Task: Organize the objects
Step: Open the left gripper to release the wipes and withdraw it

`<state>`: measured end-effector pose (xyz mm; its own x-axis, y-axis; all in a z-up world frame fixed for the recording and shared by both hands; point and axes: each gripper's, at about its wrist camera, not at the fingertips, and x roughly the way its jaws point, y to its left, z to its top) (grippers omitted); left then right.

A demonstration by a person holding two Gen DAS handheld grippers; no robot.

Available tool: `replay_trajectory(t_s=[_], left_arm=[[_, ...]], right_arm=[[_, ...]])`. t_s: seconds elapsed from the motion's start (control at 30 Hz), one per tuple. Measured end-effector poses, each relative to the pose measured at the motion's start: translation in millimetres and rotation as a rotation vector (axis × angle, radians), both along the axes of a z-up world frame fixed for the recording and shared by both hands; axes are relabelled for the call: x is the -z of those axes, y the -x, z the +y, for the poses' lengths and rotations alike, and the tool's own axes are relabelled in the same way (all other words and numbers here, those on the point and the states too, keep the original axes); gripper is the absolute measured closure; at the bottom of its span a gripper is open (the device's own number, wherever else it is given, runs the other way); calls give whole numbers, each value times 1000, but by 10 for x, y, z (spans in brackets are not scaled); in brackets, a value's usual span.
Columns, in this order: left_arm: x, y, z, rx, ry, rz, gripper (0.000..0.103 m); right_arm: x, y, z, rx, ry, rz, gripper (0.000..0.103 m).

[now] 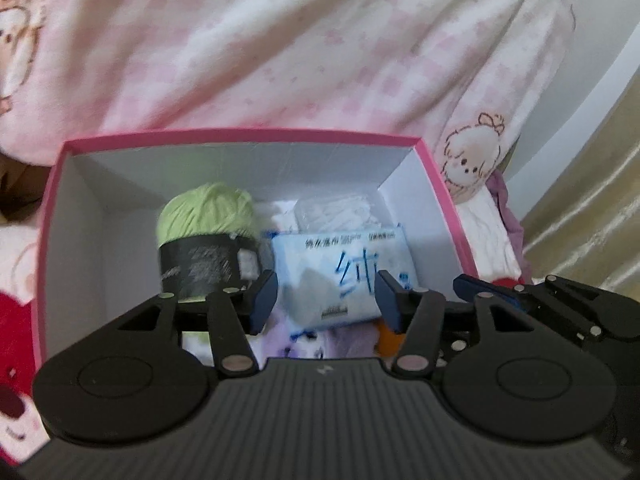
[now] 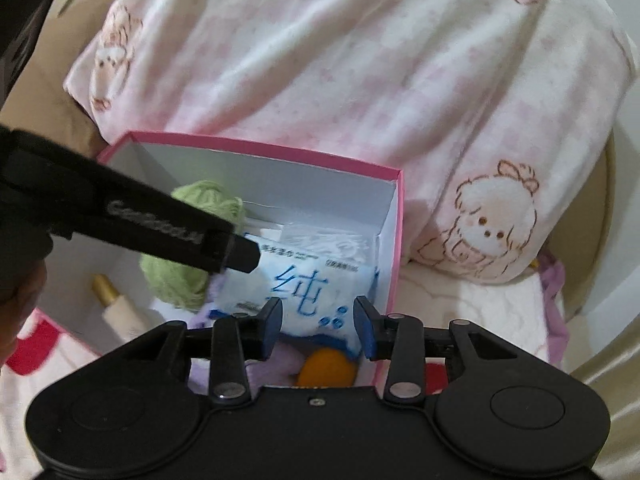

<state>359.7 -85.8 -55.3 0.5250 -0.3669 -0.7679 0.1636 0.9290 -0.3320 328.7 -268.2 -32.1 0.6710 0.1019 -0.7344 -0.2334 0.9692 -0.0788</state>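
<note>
A pink box (image 1: 240, 136) with white inner walls stands open on the bed. Inside lie a green yarn ball (image 1: 208, 216) with a black band, a white-and-blue tissue pack (image 1: 328, 272) and a clear bag (image 1: 336, 212) of white pieces. My left gripper (image 1: 326, 300) hovers open just over the pack, its pads apart from it. In the right wrist view my right gripper (image 2: 320, 320) is open above the same tissue pack (image 2: 304, 280). A left-gripper finger (image 2: 224, 246) crosses the yarn ball (image 2: 176, 284) and ends at the pack's corner.
An orange object (image 2: 324, 372) and purple cloth (image 2: 276, 364) sit in the box (image 2: 260, 146) under the pack. A cream tube with a gold cap (image 2: 116, 304) lies by its left wall. A pink-and-white cartoon blanket (image 1: 320, 40) is heaped right behind the box.
</note>
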Motion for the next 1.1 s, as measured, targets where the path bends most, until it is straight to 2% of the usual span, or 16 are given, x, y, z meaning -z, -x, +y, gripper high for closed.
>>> replay_trajectory(t_s=[0.17,0.27,0.53,0.67,0.8,0.93,1.1], left_arm=[[-169,227,111,9,3,37,46],[-351,412,196,14,-5,19,45],[-852,930,337,39,-38,-20,35],[-1025,1198,370,71,-48,7,33],[-1149,1490,395,72,-103,-19,30],[-1183,1735,459,53,-123,-16,28],[-1203,2039,460,-32,-224,-62,28]], right_arm=[[-145,199,-80,10,-81,11,59],[-292,327,-114,10,-119,21,59],[-779,706,-87,-8,-166,11,56],[-1011,943,-61,-30,-154,-18,52],[-1164,1153,-78,-34,-152,-41,49],[-1239,1377,-61,-8,-146,-35,48],[-1270,1635,-19,2,-142,-37,46]])
